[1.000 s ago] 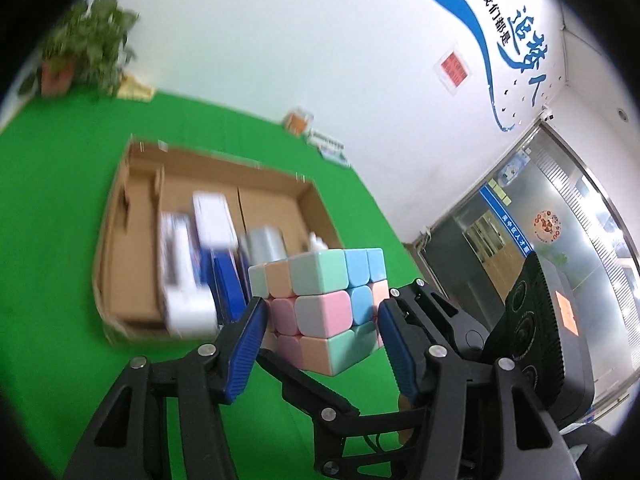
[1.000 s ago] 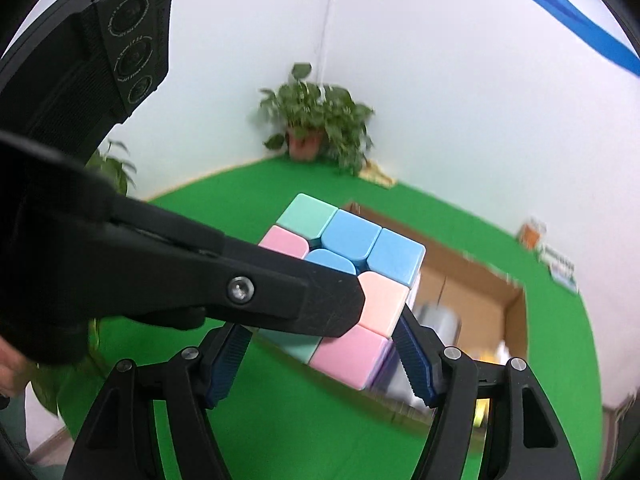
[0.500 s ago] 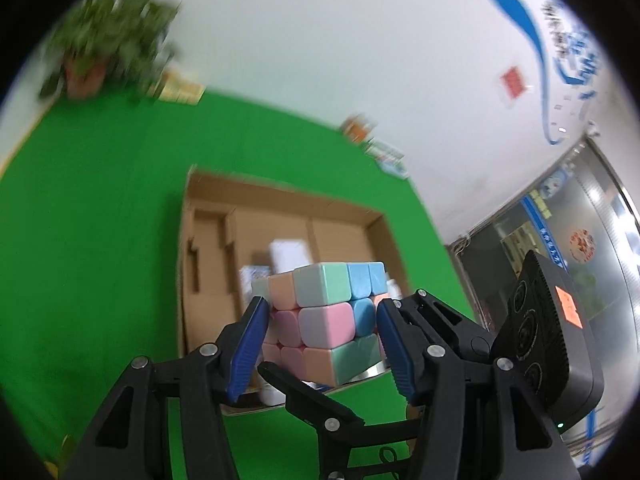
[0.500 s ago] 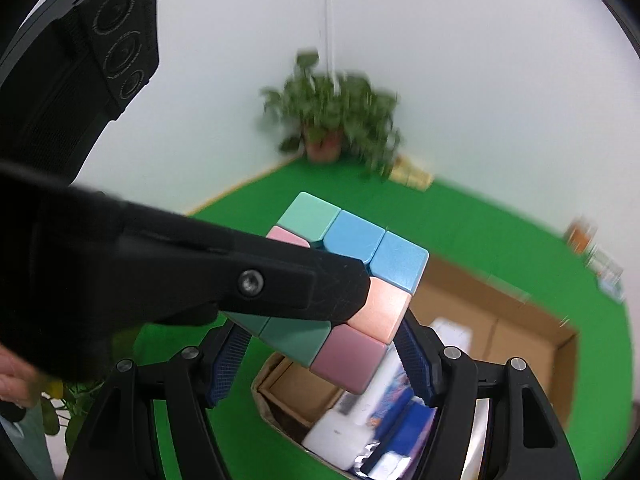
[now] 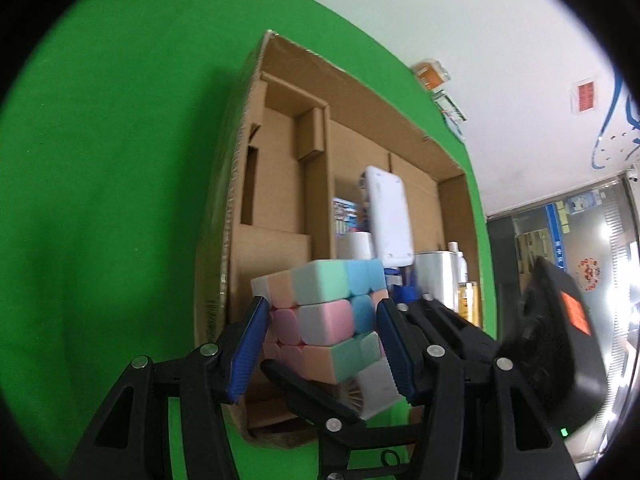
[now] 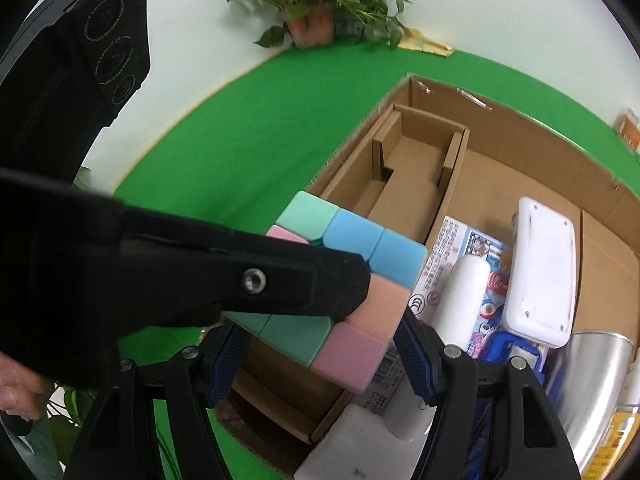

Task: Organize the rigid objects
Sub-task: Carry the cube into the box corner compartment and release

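A pastel puzzle cube (image 5: 326,318) sits between the blue pads of my left gripper (image 5: 320,344), which is shut on it. My right gripper (image 6: 320,352) also closes on the same cube (image 6: 352,276), with the left gripper's black finger crossing in front of it. Both hold the cube in the air above the near end of an open cardboard box (image 5: 256,128) on the green cloth. The box (image 6: 400,96) holds a white flat device (image 6: 540,272), a white cylinder (image 6: 464,296) and a printed packet (image 6: 460,244).
A metal can (image 6: 592,376) and small bottles (image 5: 464,280) stand at the box's right end. A cardboard divider compartment (image 6: 416,160) lies at the box's far left. A potted plant (image 6: 316,4) stands against the wall. Small packets (image 5: 432,74) lie past the box.
Both grippers have carried the cube forward and down over the box. The box now fills the views and its contents lie just beneath the cube.
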{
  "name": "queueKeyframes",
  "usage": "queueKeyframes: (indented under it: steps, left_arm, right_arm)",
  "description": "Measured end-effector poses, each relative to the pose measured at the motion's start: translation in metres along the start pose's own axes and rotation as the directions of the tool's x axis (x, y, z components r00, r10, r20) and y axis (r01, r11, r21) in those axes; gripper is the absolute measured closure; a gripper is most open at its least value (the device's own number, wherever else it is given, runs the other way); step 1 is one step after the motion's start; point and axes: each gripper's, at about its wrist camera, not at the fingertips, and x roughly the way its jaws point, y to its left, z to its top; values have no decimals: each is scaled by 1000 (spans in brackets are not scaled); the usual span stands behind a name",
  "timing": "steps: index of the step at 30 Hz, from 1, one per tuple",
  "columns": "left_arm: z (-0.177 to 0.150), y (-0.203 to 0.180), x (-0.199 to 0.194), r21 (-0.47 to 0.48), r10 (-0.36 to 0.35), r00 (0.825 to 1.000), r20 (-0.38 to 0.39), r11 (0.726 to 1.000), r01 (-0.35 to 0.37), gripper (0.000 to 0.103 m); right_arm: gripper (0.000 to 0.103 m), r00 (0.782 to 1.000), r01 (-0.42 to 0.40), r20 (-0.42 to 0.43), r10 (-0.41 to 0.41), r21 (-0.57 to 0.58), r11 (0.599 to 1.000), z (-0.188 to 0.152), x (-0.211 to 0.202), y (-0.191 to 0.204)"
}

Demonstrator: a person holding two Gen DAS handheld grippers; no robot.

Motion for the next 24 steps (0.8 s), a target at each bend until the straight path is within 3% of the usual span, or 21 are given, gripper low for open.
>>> queueKeyframes:
  steps: [2,5,7,8,10,11,12,14,15,16,17,18,20,21,23,24]
  left_arm:
    - [-1,2,1,-13,30,1000,-2,999,-30,50]
    - [-7,-5,-14,-1,47,996,75,999,-47,50]
    - [-19,-22,-38,35,114,975,189,992,-123,46]
    - [-28,-33,-52,53,156,955,254,983,-175,44]
    - [-53,-58,-82,81,228,884,408,956,-284,26]
    - [-69,-72,-94,86,245,835,492,941,-327,22]
    - [-88,-86,-104,93,248,779,576,927,-364,20]
    - [-135,-113,-112,123,217,647,730,890,-438,16]
    - [-160,-125,-109,128,209,580,787,865,-485,10]
    - [-178,-131,-104,123,213,538,815,845,-521,2]
    - [-198,-136,-96,116,222,509,832,827,-551,0]
    - [-210,-138,-88,120,227,513,828,821,-558,0]
    - [-228,-144,-66,150,239,576,782,825,-545,0]
    - [-239,-145,-55,150,259,590,765,819,-554,0]
    - [-251,-147,-42,132,299,580,757,800,-585,0]
    - [-258,-148,-37,130,310,588,747,799,-587,0]
  right_arm:
    - [36,999,-34,-6,34,31,999,4,1,-3]
    - [33,999,-49,26,48,35,998,-6,-20,-2]
    - [23,996,-38,77,37,12,999,-26,-37,-4]
    - [18,994,-35,108,33,9,999,-35,-53,-18]
    - [9,980,-19,198,11,37,999,-63,-89,-26]
    - [2,970,-1,241,-13,59,998,-73,-104,-33]
    - [1,955,41,289,-65,89,995,-92,-122,-39]
    - [1,921,148,343,-186,133,980,-125,-144,-44]
    - [1,889,234,363,-278,162,959,-148,-153,-47]
    - [1,871,279,365,-330,187,942,-159,-153,-53]
    - [1,855,319,347,-384,231,919,-163,-153,-61]
    - [1,848,345,313,-428,287,894,-176,-152,-70]
    - [1,855,349,251,-454,370,861,-207,-159,-84]
    - [1,856,353,237,-460,383,853,-216,-157,-87]
    - [1,851,366,235,-470,376,851,-234,-159,-88]
    - [1,851,364,238,-468,373,853,-237,-159,-86]
